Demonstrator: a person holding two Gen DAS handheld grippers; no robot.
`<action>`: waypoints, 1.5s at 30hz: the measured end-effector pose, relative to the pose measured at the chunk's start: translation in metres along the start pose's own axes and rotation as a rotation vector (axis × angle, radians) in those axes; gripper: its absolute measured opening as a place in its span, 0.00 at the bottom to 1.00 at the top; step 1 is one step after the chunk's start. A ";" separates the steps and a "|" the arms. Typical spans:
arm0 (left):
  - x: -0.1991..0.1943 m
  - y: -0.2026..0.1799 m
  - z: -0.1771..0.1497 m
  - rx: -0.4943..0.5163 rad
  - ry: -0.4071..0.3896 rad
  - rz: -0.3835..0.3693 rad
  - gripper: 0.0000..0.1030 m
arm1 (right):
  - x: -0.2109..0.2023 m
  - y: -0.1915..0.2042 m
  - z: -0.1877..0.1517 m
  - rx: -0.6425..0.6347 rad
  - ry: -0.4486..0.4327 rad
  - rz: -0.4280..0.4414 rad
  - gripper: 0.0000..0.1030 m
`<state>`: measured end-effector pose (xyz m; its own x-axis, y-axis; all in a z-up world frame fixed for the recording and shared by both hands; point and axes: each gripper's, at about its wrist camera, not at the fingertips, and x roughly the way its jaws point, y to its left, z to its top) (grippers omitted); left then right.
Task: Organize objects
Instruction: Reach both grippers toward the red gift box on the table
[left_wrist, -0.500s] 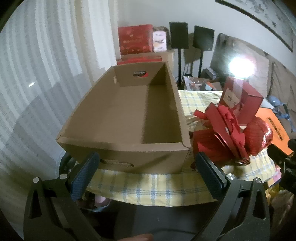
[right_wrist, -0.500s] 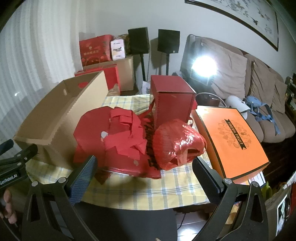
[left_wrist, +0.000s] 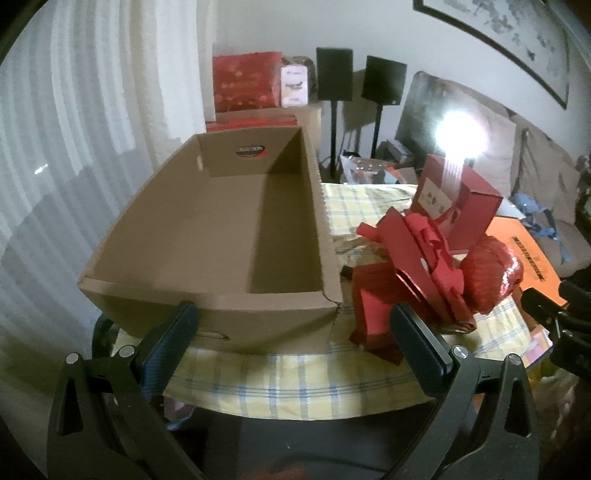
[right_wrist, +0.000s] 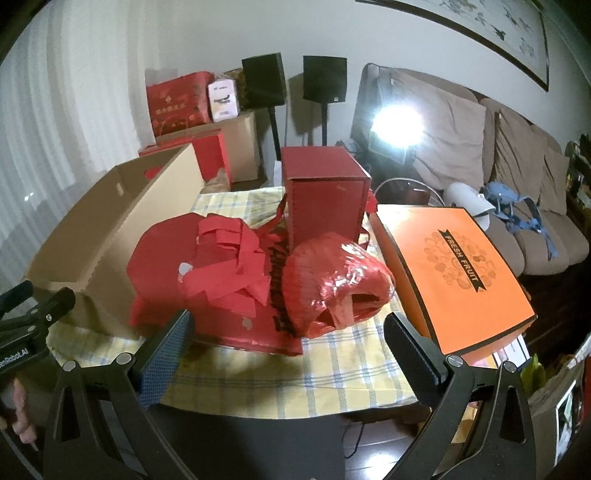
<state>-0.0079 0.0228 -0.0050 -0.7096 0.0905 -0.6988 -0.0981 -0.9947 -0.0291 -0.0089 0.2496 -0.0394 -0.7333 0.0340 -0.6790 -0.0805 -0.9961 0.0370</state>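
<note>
Two grippers, left gripper and right gripper, jaws spread wide, nothing between them. Landmark: open brown cardboard box on the yellow checked tablecloth. Just right of it: red paper-scrap pile, crinkled red plastic bundle, upright red carton behind. Flat orange fruit box farthest right.

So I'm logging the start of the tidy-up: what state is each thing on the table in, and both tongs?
Cardboard box: open-topped, nothing in it.
Tall red box: upright, closed.
Red plastic bag: bunched, lying against the tall red box.
Red paper pile: loose, heaped.
Orange fruit box: lid on, flat.
Left tongs: open, holding nothing.
Right tongs: open, holding nothing.
</note>
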 end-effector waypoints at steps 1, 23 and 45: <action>0.000 0.000 0.000 -0.003 0.000 -0.009 1.00 | 0.000 -0.002 0.000 0.002 0.000 0.000 1.00; 0.018 -0.047 0.059 0.082 -0.042 -0.153 0.94 | 0.017 -0.045 0.040 0.017 -0.059 -0.047 1.00; 0.117 -0.146 0.131 0.148 0.150 -0.364 0.84 | 0.093 -0.088 0.110 0.033 -0.050 0.066 0.90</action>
<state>-0.1683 0.1844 0.0111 -0.5020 0.4158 -0.7584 -0.4303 -0.8807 -0.1980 -0.1441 0.3490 -0.0251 -0.7705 -0.0265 -0.6368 -0.0526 -0.9931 0.1049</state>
